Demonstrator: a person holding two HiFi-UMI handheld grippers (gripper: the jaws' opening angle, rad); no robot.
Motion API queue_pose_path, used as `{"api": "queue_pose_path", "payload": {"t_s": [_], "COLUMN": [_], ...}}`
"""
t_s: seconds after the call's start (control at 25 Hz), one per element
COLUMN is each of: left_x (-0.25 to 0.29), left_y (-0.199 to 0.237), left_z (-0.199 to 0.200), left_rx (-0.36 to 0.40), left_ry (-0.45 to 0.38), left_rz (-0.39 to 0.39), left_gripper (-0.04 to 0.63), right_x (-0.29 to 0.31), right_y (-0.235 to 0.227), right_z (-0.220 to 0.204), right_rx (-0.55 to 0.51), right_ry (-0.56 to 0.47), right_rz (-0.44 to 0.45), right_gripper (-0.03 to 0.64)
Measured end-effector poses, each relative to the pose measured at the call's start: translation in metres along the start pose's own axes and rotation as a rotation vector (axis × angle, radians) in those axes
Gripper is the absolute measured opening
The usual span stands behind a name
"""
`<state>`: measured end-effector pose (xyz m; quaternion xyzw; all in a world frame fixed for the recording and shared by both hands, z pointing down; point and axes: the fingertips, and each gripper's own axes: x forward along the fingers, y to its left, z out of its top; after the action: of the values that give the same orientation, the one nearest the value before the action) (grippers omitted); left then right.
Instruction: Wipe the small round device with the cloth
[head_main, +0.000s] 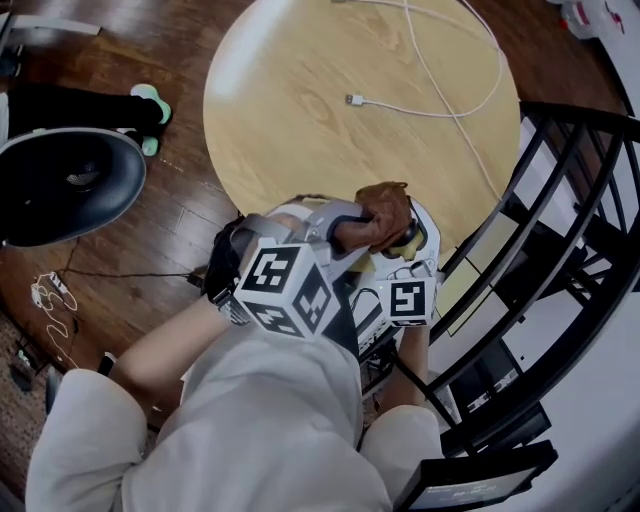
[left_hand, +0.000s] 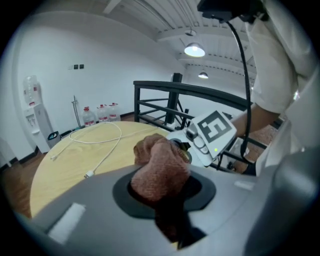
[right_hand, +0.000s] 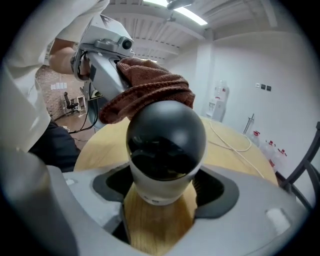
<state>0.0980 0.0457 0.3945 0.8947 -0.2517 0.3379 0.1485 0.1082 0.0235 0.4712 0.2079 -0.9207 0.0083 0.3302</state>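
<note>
The small round device (right_hand: 165, 150), a black dome on a white base, sits between the jaws of my right gripper (right_hand: 160, 200), which is shut on it. A brown cloth (right_hand: 150, 87) rests on the dome's top. My left gripper (left_hand: 162, 192) is shut on that cloth (left_hand: 160, 170), bunched up between its jaws. In the head view both grippers meet at the near edge of the round wooden table (head_main: 300, 110). There the cloth (head_main: 385, 212) covers most of the device (head_main: 412, 236), the left gripper (head_main: 345, 228) is beside it and the right gripper (head_main: 410, 262) below.
A white USB cable (head_main: 430, 100) loops over the far part of the table. A black metal railing (head_main: 560, 250) runs along the right side. A black office chair (head_main: 60, 185) stands left on the wooden floor. Water bottles (left_hand: 100, 115) line the far wall.
</note>
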Motion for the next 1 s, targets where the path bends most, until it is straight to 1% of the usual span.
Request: {"api": "queue_pose_path", "payload": {"t_s": [0.08,0.2,0.36,0.48,0.6,0.84,0.92,1.0], "left_x": [0.001,0.005,0.012,0.019,0.028,0.039,0.041,0.046], "left_y": [0.002,0.009,0.017,0.019,0.019,0.021,0.02,0.021], "left_z": [-0.002,-0.005,-0.009,-0.016,-0.026,-0.038,-0.042,-0.047], "left_rx": [-0.01,-0.048,-0.059,-0.079,-0.083,-0.06,-0.025,0.024], "left_ry": [0.001,0.014,0.038,0.053,0.074,0.138,0.175,0.22], "left_rz": [-0.007,-0.026,-0.052,-0.111,-0.171,-0.235,-0.247,-0.242], "left_gripper": [0.095,0.095,0.095,0.095,0.095,0.094,0.095,0.095], "right_x": [0.0,0.0,-0.001,-0.001,-0.001,-0.002,-0.003,-0.003], "right_y": [0.0,0.0,-0.002,-0.002,-0.001,-0.001,0.0,0.0], "right_z": [0.0,0.0,0.0,0.0,0.001,0.002,0.002,0.003], "right_rx": [0.023,0.045,0.07,0.106,0.128,0.139,0.139,0.14], "right_ry": [0.002,0.01,0.035,0.053,0.064,0.062,0.064,0.067], "right_rz": [-0.02,-0.046,-0.079,-0.109,-0.13,-0.142,-0.141,-0.145], "right_gripper": [0.368,0.368,0.368,0.368,0.368,0.368,0.368,0.368]}}
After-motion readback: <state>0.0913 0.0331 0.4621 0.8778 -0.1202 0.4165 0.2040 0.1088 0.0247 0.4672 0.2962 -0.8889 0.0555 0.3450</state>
